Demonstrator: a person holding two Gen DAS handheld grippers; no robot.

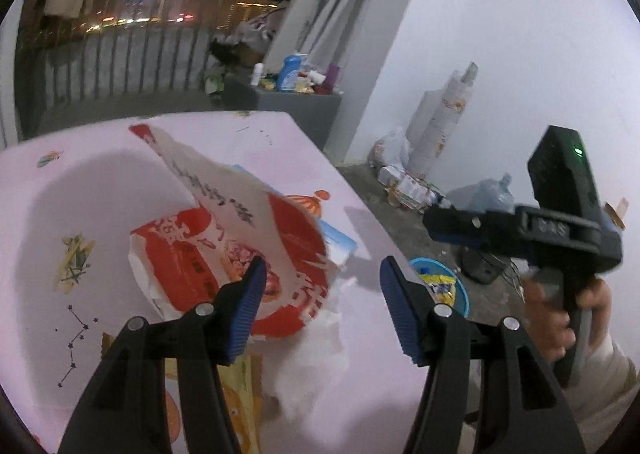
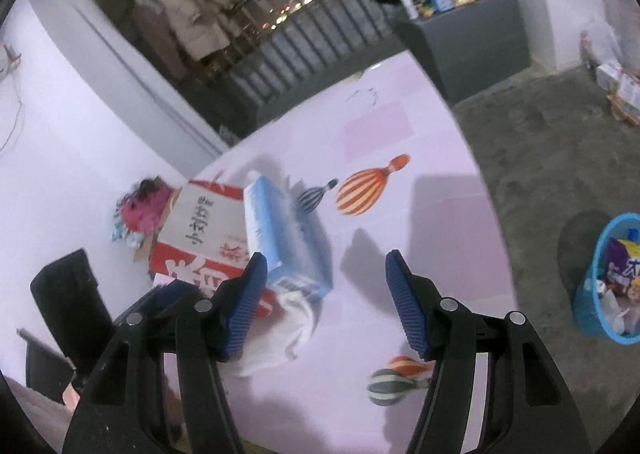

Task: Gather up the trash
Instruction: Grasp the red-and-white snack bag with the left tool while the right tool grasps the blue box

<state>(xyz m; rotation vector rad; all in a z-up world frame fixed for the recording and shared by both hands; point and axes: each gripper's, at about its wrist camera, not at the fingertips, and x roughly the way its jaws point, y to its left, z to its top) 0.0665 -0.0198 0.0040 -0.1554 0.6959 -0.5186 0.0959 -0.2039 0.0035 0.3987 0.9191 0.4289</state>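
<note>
A red and white paper bag lies on the pink table, with a blue and white carton behind it and crumpled white tissue in front. My left gripper is open just above the bag and tissue. In the right wrist view the bag, the carton and the tissue lie left of centre. My right gripper is open and empty over the table, right of the carton. The right gripper's body shows in the left wrist view.
A blue basket with wrappers in it stands on the floor right of the table; it also shows in the left wrist view. A grey cabinet with bottles stands beyond the table. Bags and boxes lie by the wall.
</note>
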